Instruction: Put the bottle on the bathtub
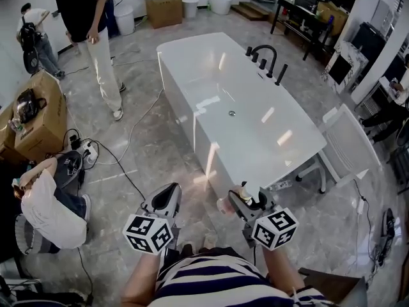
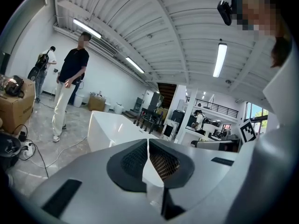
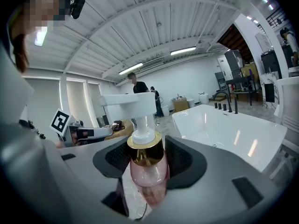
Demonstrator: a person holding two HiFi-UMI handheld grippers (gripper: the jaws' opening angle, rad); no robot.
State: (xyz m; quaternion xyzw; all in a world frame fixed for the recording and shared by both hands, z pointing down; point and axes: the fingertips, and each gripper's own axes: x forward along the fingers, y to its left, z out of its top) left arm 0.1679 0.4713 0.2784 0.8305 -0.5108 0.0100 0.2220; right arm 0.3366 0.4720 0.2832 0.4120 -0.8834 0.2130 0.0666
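Here, nearest the camera, we held both tools out past our striped shirt (image 1: 211,280). The left tool (image 1: 169,190) was pressed together, its pads meeting along one seam. The right tool (image 1: 248,200) pinched the bottle (image 3: 148,171), a pink one with a gold collar and a white pump, which stood upright between the pads. The bottle was in that tool's grip just short of the near end of the white bathtub (image 1: 182,107) and was not yet on it. The grey marbled floor (image 1: 147,146) spread around the tub. A seated person (image 1: 48,213) was low at the left among cables, with a cardboard box (image 1: 38,117) just beyond. A white chair (image 1: 348,146) stood beside the tub's right side. A black faucet (image 1: 265,55) rose from its far right rim. A standing person (image 1: 89,37) in a black top and pale trousers was past the far left corner.
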